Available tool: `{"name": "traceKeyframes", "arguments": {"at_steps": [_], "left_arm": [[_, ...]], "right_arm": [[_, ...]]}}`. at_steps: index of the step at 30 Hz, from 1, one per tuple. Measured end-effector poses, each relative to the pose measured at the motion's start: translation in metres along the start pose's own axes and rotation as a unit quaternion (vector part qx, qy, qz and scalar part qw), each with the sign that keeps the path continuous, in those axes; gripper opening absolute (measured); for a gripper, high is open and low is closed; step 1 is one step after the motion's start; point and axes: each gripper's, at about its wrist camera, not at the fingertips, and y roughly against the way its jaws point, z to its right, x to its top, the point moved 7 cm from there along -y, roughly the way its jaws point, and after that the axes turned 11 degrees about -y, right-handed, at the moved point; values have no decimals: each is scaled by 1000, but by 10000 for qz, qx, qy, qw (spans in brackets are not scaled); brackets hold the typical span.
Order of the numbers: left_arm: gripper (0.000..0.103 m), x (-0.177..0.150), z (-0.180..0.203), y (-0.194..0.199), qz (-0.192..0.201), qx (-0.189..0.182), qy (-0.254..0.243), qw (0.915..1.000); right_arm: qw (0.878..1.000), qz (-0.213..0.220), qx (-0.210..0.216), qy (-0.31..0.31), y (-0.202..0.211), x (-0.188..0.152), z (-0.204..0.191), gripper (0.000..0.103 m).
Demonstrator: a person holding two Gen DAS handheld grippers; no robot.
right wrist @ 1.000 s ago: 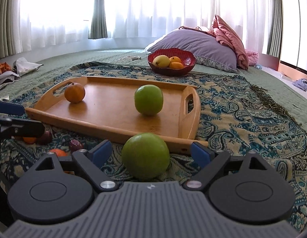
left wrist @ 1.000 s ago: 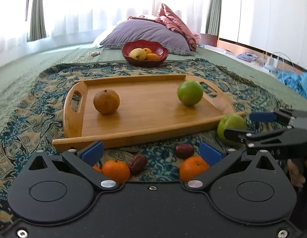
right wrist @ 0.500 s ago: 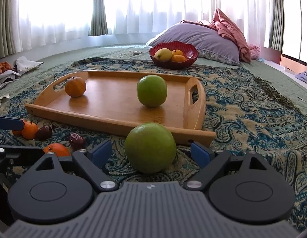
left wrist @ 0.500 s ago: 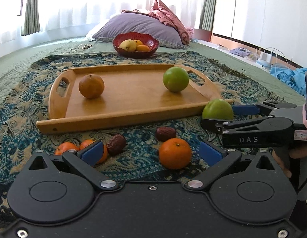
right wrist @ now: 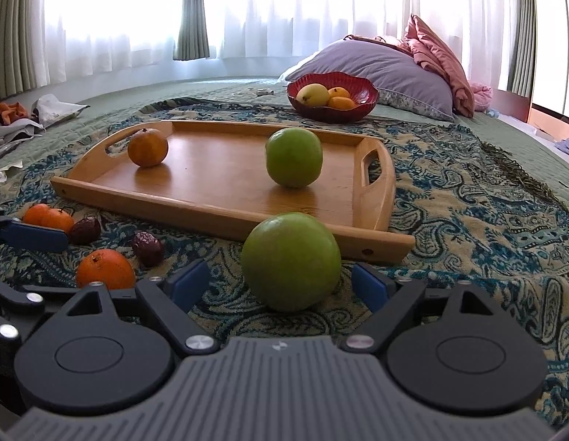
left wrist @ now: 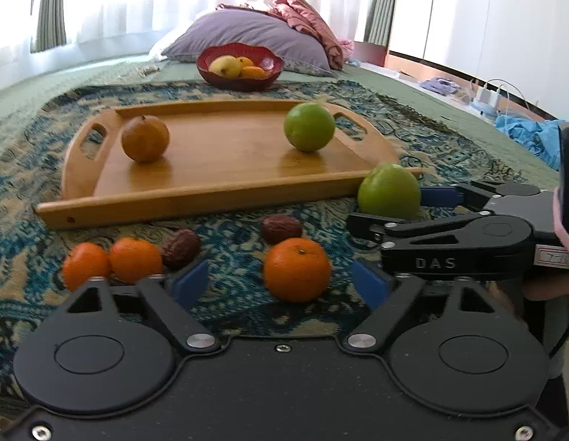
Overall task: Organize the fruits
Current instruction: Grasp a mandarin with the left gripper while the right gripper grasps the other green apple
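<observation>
While both grippers draw back from the wooden tray [left wrist: 225, 183], more of the loose fruit comes into the left wrist view than a second ago: two small oranges [left wrist: 111, 262] sit at nine o'clock of the left gripper [left wrist: 280, 284], a brown date [left wrist: 181, 248] just beside them, and a larger orange [left wrist: 297, 270] lies between its wide-open, empty jaws. At two o'clock of that orange, a second date [left wrist: 281, 228] rests on the patterned blanket [left wrist: 229, 294]. On the tray, a dull orange [left wrist: 145, 143] sits at the left end and a green apple [left wrist: 309, 126] at the right. Further right, the right gripper [right wrist: 280, 286], jaws also wide, frames a second green apple [right wrist: 291, 261] on the blanket beside the tray's near corner, ungrasped. Neither fruit is lifted; each gripper appears lined up for a pick, with most of the sorting undone.
</observation>
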Motion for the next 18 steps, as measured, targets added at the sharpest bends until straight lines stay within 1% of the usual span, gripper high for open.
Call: {"name": "traceKeyframes", "arguments": {"at_steps": [2, 4, 8, 12, 18], "left_arm": [[74, -1, 2, -3, -34, -87, 87, 9999], [73, -1, 4, -3, 13, -75, 80, 9999], [62, 2, 10, -4, 58, -86, -12, 9999], [53, 2, 11, -7, 34, 12, 20, 10000], [46, 3, 10, -10, 37, 120, 27, 9999]], "right_arm": [[10000, -11, 20, -9, -1, 0, 0, 90], [10000, -27, 32, -12, -3, 0, -1, 87], [10000, -39, 23, -7, -6, 1, -2, 84], [10000, -60, -14, -48, -9, 2, -1, 78], [9998, -83, -64, -163, -11, 1, 3, 69]]}}
